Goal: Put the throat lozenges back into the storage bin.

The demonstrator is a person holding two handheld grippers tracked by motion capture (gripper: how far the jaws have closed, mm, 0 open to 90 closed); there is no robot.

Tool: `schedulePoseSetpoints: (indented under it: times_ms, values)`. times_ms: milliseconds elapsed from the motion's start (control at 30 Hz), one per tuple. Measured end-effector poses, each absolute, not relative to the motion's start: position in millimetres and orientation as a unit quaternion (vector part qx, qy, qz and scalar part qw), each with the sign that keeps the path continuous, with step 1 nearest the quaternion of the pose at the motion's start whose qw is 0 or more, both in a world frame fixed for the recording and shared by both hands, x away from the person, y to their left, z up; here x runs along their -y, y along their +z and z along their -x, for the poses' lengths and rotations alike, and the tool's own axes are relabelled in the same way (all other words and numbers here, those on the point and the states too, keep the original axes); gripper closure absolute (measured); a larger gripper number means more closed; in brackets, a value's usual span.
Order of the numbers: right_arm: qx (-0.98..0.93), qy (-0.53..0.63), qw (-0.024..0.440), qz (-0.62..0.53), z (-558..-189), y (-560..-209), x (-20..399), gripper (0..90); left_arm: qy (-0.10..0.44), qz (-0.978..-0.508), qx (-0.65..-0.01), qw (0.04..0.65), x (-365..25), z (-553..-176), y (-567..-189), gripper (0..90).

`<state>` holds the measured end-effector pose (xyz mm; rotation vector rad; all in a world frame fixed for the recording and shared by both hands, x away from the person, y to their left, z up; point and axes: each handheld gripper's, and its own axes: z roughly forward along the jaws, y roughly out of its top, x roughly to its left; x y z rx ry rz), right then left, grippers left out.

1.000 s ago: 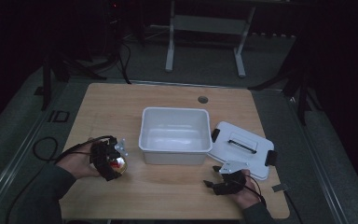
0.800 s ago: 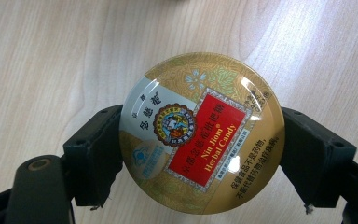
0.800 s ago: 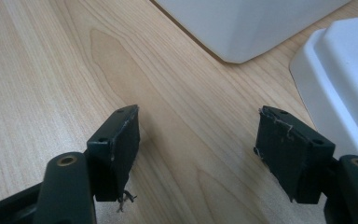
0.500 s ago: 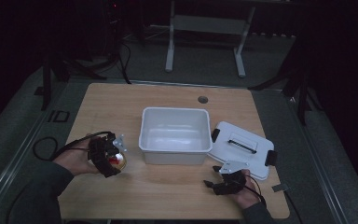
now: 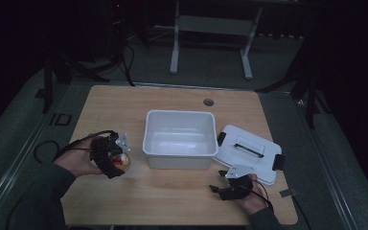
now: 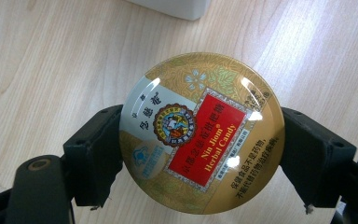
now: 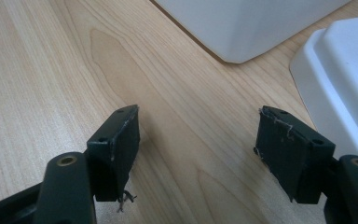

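Note:
A round gold candy tin point(image 6: 201, 133) with a red label is clamped by its rim between both pads of my left gripper point(image 6: 200, 154). From above, that tin point(image 5: 120, 162) and left gripper point(image 5: 117, 158) hang over the table's left side, just left of the white bin point(image 5: 180, 152). The bin looks empty. Its white lid point(image 5: 247, 153) with black clips lies flat to the bin's right. My right gripper point(image 5: 219, 180) rests low near the front edge beside the lid, jaws wide apart in the right gripper view point(image 7: 200, 144) with only bare wood between them.
The wooden table point(image 5: 124, 110) has a round cable hole point(image 5: 209, 102) at the back. Black cables trail off the left edge. A metal stand point(image 5: 211, 28) sits on the floor beyond the table. A piece of tape point(image 5: 287, 193) lies at the front right.
The left hand with the tin has drifted slightly rightward toward the bin. The right hand stays put.

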<state>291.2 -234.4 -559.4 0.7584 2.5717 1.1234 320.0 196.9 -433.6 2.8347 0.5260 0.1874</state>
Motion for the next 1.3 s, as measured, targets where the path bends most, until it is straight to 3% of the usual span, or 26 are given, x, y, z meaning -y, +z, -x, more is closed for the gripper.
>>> schedulePoseSetpoints:
  times_ms: [1300]
  values:
    - [-0.878, 0.384, 0.118, -0.259, -291, -559, 234, 29.7, 0.067, -0.976, -0.171, 0.114, -179, -335, -393, 20.6]
